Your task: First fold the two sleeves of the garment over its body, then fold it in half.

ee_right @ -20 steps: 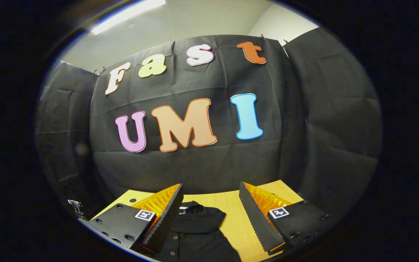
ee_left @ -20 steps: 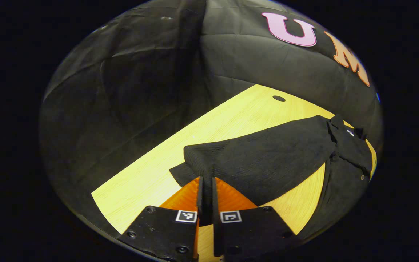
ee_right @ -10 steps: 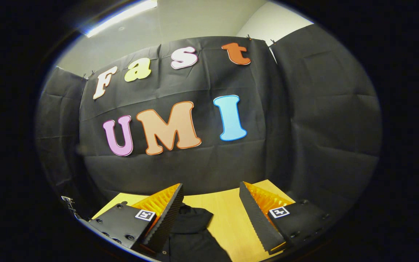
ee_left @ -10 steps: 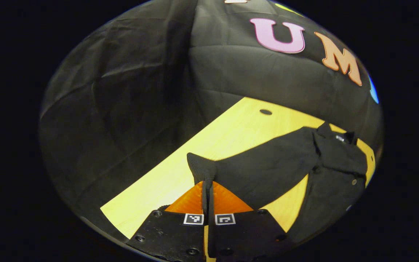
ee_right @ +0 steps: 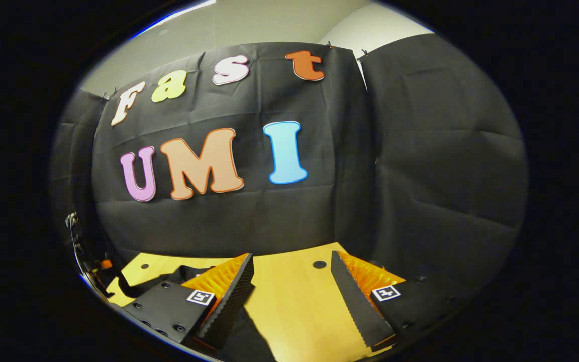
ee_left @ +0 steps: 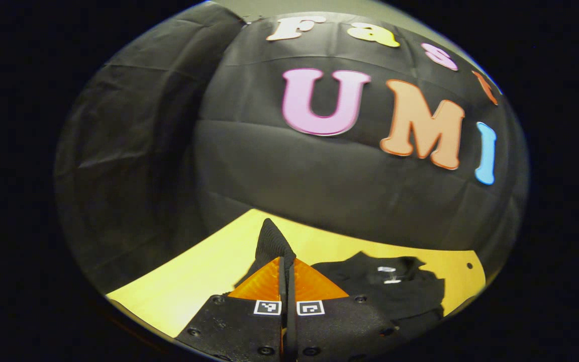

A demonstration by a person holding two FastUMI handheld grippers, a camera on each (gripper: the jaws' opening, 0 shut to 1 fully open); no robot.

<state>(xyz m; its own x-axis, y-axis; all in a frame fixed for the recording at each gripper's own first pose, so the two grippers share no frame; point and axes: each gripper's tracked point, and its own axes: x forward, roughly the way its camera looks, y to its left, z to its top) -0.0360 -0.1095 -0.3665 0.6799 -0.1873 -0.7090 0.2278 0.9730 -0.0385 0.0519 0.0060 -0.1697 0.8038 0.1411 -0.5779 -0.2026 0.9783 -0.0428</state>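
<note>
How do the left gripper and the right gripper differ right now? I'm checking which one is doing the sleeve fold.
The left gripper is shut on the black sleeve, lifted above the wooden table; the right gripper is open and holds nothing. The left gripper's fingers meet with cloth pinched between them; the right gripper's fingers stand wide apart over bare table. Both are above the same table, with the garment lying on it.

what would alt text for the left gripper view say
The left tongs, shut on a black sleeve, hold it up above a yellow wooden table. The rest of the black garment lies on the table to the right, before a black cloth wall.
</note>
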